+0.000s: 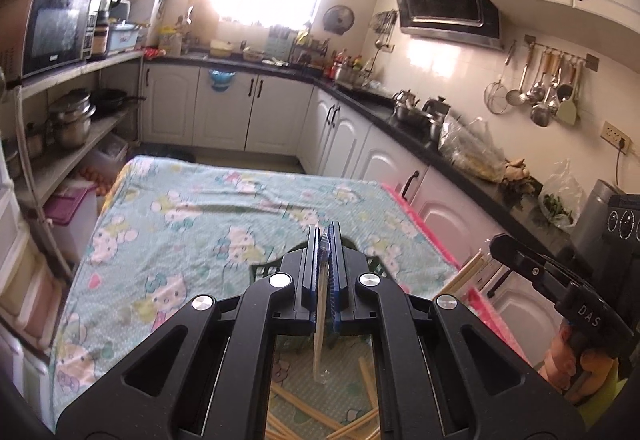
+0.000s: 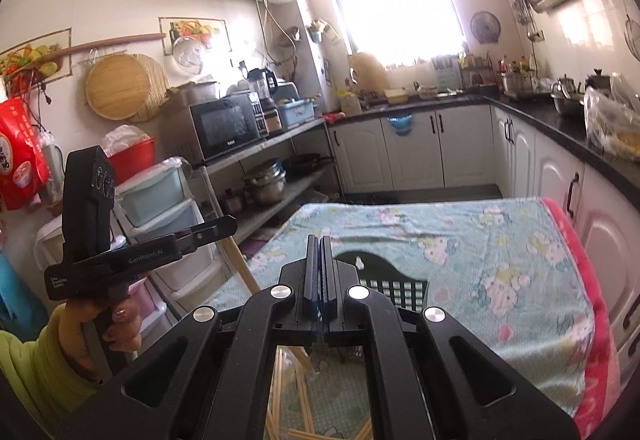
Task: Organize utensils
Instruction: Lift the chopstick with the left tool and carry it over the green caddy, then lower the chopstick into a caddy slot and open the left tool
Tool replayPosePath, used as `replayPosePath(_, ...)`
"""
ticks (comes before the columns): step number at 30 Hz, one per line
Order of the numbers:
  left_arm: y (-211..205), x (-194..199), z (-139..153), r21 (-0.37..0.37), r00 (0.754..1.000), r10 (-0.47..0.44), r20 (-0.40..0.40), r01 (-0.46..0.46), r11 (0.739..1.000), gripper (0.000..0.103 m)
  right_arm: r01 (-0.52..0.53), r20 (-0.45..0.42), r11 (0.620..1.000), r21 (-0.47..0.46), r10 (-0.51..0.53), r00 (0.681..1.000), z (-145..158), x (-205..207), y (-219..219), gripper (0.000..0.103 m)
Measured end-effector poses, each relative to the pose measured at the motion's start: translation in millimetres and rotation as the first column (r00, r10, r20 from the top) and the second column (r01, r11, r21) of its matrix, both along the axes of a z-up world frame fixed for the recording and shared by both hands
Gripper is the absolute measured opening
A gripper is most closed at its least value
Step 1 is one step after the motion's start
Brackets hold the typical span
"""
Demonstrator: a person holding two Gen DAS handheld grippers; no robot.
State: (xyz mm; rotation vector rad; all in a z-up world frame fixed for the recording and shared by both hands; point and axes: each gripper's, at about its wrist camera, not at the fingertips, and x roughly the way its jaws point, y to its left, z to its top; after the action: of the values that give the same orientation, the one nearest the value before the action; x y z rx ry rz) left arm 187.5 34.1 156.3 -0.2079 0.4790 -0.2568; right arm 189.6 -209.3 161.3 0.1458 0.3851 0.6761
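My left gripper (image 1: 324,236) is shut on a pale wooden chopstick (image 1: 319,336) that hangs down between its fingers, above the table. In the right wrist view that gripper (image 2: 228,226) holds the same chopstick (image 2: 244,272). My right gripper (image 2: 319,242) is shut; a chopstick (image 1: 466,274) sticks out of its jaws (image 1: 496,240) in the left wrist view. A dark green slotted basket (image 2: 394,280) stands on the table just ahead of both grippers. Several loose chopsticks (image 1: 370,396) lie on the cloth below the grippers.
The table wears a teal cartoon-print cloth (image 1: 208,207) with a pink edge (image 2: 592,280). White cabinets with a black counter (image 1: 420,143) run along the right. Open shelves with a microwave (image 1: 52,27) and pots (image 1: 74,115) stand on the left.
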Motion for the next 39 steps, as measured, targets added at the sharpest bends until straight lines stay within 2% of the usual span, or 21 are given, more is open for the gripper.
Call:
replayPosePath(12,-5,2,46,0.008,0.994,0.001,0.109,-0.002,1.0,0.002,-0.05,0.062,0.995,0.085,0.045,0.997,45,1,5,0.001)
replayPosePath(20,-4,16,59,0.026,0.99,0.032,0.135,-0.036,0.999,0.002,-0.007,0.085,0.993,0.115,-0.003,0.996,65,19,1,0.001)
replayPosePath(23,-2,22,58,0.046,0.987,0.063,0.145,-0.07,0.996,0.002,0.017,0.08,0.991,0.131,-0.028,0.996,65,28,-3,0.001)
replayPosePath(28,6,39,48,0.044,0.991,0.087,0.106,-0.092,0.995,0.002,0.038,0.063,0.99,0.134,-0.046,0.997,63,41,-5,0.001)
replayPosePath(36,12,66,16,0.048,0.995,0.096,0.025,-0.097,0.994,0.002,0.059,0.005,0.993,0.106,-0.059,0.998,45,61,2,0.001)
replayPosePath(39,8,71,3,0.081,0.995,0.095,0.012,-0.096,0.992,0.002,0.069,-0.021,0.993,0.1,-0.067,0.998,35,69,4,0.001)
